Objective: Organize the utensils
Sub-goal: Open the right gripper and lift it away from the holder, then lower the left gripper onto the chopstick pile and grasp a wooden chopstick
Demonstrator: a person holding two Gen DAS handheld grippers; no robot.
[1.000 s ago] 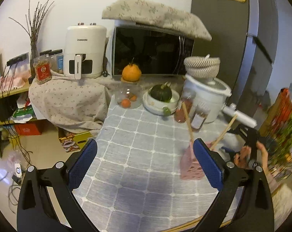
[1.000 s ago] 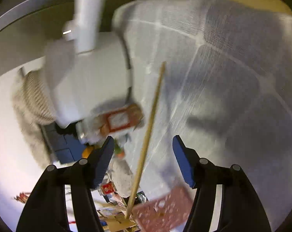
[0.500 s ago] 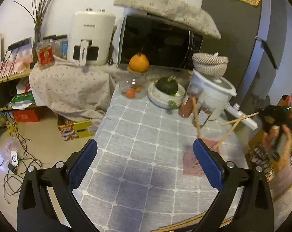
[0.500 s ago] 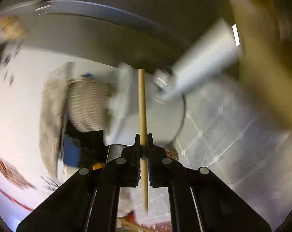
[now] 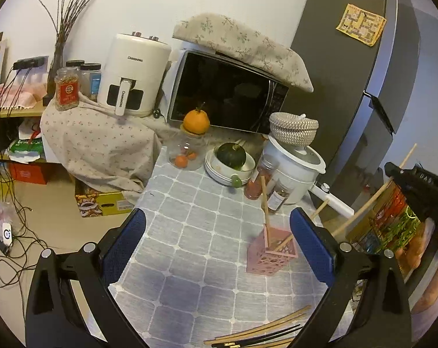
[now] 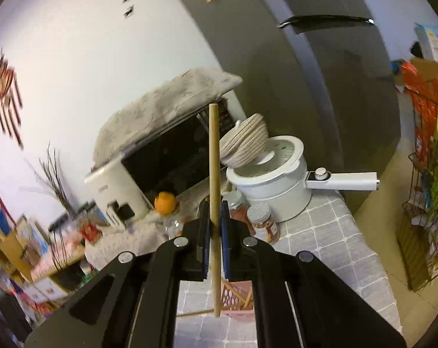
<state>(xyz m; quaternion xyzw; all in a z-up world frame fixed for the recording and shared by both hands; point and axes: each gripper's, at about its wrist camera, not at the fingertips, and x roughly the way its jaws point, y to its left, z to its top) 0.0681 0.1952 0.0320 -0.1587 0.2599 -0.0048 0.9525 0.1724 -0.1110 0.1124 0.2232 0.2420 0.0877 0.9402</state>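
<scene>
A pink perforated holder (image 5: pixel 269 253) stands on the grey tiled tablecloth (image 5: pixel 195 232) with wooden chopsticks (image 5: pixel 264 203) leaning in it. It also shows low in the right wrist view (image 6: pixel 233 295). More wooden and black chopsticks (image 5: pixel 262 333) lie at the table's front edge. My left gripper (image 5: pixel 217 245) is open and empty above the table. My right gripper (image 6: pixel 215 226) is shut on a wooden chopstick (image 6: pixel 214 174), held upright above the holder. It shows at the right in the left wrist view (image 5: pixel 416 185) with the chopstick (image 5: pixel 363 211) slanting down.
At the back stand a white pot with a long handle (image 5: pixel 294 171), two spice jars (image 5: pixel 256 182), a bowl with a green squash (image 5: pixel 232 159), a glass jar with an orange on top (image 5: pixel 190 148), a microwave (image 5: pixel 227 95) and an air fryer (image 5: pixel 132 78). A fridge (image 5: pixel 349 87) is at right.
My right gripper has closed on a wooden chopstick and lifted it up and to the right of the holder. The left gripper has pulled back and risen, still open.
</scene>
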